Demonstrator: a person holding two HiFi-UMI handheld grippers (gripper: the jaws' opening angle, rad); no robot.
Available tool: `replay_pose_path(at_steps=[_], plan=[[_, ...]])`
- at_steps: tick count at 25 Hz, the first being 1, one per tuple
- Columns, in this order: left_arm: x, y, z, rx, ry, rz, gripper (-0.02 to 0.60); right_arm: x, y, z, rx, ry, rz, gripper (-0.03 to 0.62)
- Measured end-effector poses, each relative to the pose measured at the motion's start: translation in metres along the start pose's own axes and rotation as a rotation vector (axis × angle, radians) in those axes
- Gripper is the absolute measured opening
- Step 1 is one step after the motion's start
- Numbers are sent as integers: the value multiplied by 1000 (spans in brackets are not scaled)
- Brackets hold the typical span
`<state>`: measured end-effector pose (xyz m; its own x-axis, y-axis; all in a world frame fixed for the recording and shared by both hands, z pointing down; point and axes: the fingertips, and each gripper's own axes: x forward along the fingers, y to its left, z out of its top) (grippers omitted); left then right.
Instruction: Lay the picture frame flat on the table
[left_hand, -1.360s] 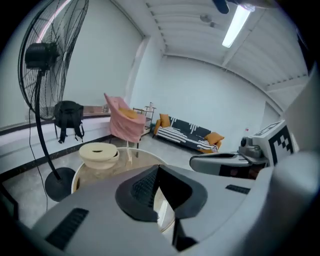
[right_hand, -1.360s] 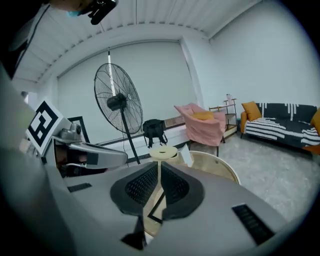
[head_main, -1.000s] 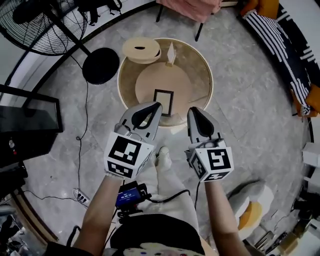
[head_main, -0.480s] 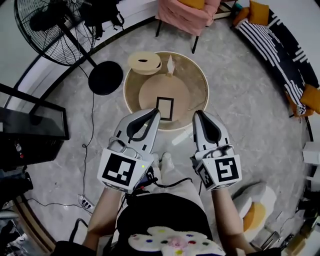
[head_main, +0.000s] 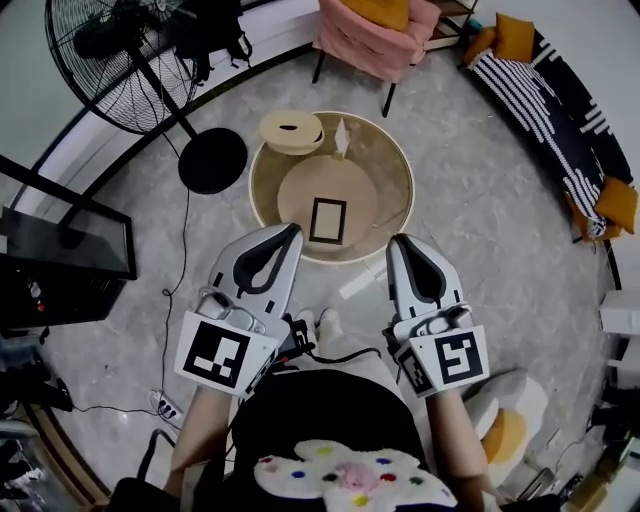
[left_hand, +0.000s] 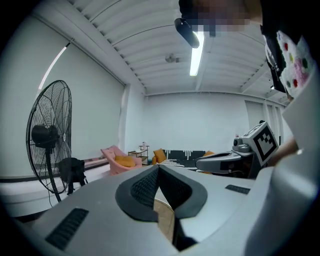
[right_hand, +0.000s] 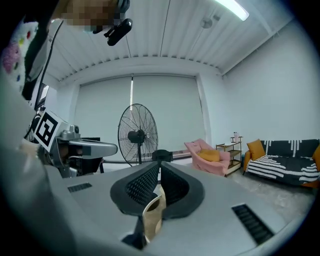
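Observation:
A black-rimmed picture frame (head_main: 328, 220) appears to lie flat on the pale round centre of a round wooden table (head_main: 390, 165). In the head view both grippers hang over the floor on the near side of the table, apart from the frame. My left gripper (head_main: 288, 234) points at the table's near left rim and is shut with nothing in it. My right gripper (head_main: 401, 244) points at the near right rim, also shut and empty. The left gripper view shows the pads meeting (left_hand: 159, 168), and the right gripper view shows the same (right_hand: 160, 165).
A beige round box (head_main: 291, 131) and a small white folded object (head_main: 341, 135) sit at the table's far edge. A standing fan (head_main: 115, 45) with a black base (head_main: 212, 160) is far left, a pink armchair (head_main: 375, 25) beyond, a striped sofa (head_main: 545, 110) right, and a black cabinet (head_main: 60, 250) left.
Both grippers have drawn back toward the person and lower in the head view, away from the table. The frame has stayed where it lies.

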<state>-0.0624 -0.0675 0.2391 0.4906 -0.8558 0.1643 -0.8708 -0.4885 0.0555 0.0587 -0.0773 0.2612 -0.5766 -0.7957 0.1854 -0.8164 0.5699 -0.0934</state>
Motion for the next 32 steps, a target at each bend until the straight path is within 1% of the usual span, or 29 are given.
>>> replay_pose_path(at_steps=[3,8,16,20,23,26,32], plan=[[-5,-3,0,-4,1,-4,17,-4,0,2,13,-17,-5,44],[-8,-3,-2,-14,2,3,17,-5,5,-1,22,-7,6,44],[-11,1,-6,-22,17,17,17,-2,12,-8,-12,23,38,44],[-10,0,-7,-10,18,8,17,-2,10,-6,-10,9,24,43],[-10,-2,-8,-1,23,1,17,-3,9,-6,6,21,13,43],[-9,-2,-9,2,23,1,16,-3,8,-5,-22,8,20,43],[-7,-3,-8,3,27,0,17,-4,6,-2,-22,7,18,41]])
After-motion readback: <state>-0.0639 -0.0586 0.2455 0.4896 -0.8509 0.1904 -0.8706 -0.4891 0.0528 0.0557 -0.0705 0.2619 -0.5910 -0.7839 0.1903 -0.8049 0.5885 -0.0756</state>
